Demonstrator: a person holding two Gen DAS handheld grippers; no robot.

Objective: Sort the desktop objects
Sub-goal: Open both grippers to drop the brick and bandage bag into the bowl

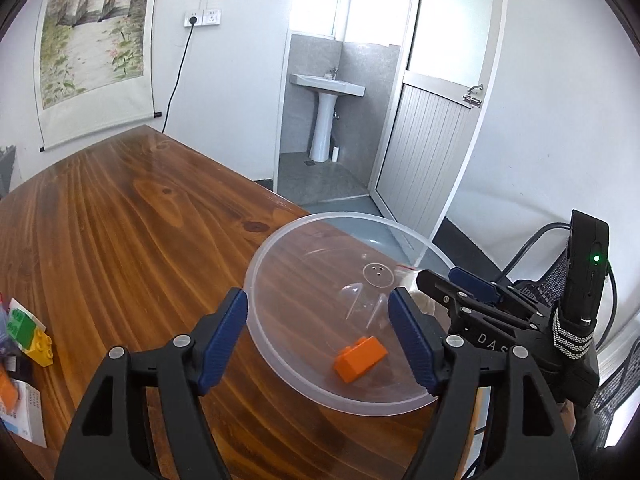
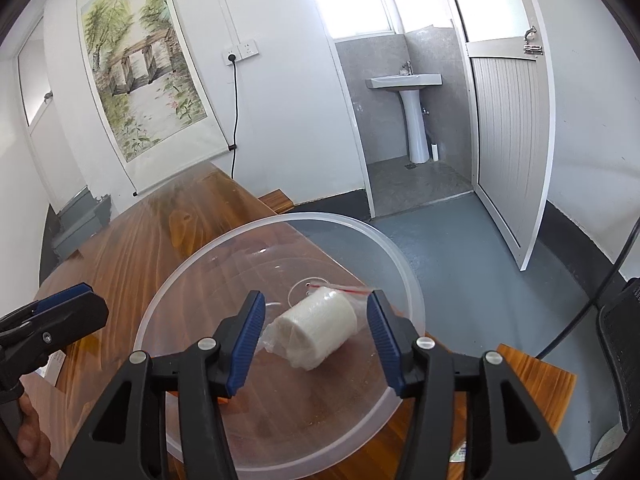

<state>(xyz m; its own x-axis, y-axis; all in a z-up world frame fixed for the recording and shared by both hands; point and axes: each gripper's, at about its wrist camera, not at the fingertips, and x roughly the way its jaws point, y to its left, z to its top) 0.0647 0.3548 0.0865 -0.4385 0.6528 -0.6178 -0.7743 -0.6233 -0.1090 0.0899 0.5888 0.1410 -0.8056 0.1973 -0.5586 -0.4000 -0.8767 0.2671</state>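
A clear plastic bowl (image 1: 256, 264) stands near the right edge of the wooden table (image 1: 120, 220). An orange block (image 1: 361, 358) lies inside it. My left gripper (image 1: 320, 340) hangs open over the bowl, and its blue pads (image 1: 224, 336) are clear of the block. In the right wrist view the same bowl (image 2: 404, 276) holds a white roll in a clear zip bag (image 2: 316, 326). My right gripper (image 2: 316, 340) is open around the roll, with a gap at each pad. The right gripper (image 1: 444, 280) reaches over the bowl's far right rim.
Green (image 1: 22, 326) and yellow (image 1: 40, 346) bricks, an orange piece (image 1: 8, 394) and a white box (image 1: 28, 412) lie at the table's left. The table edge runs just right of the bowl, above blue floor (image 2: 460, 280). A mesh chair (image 2: 624, 340) stands at the right.
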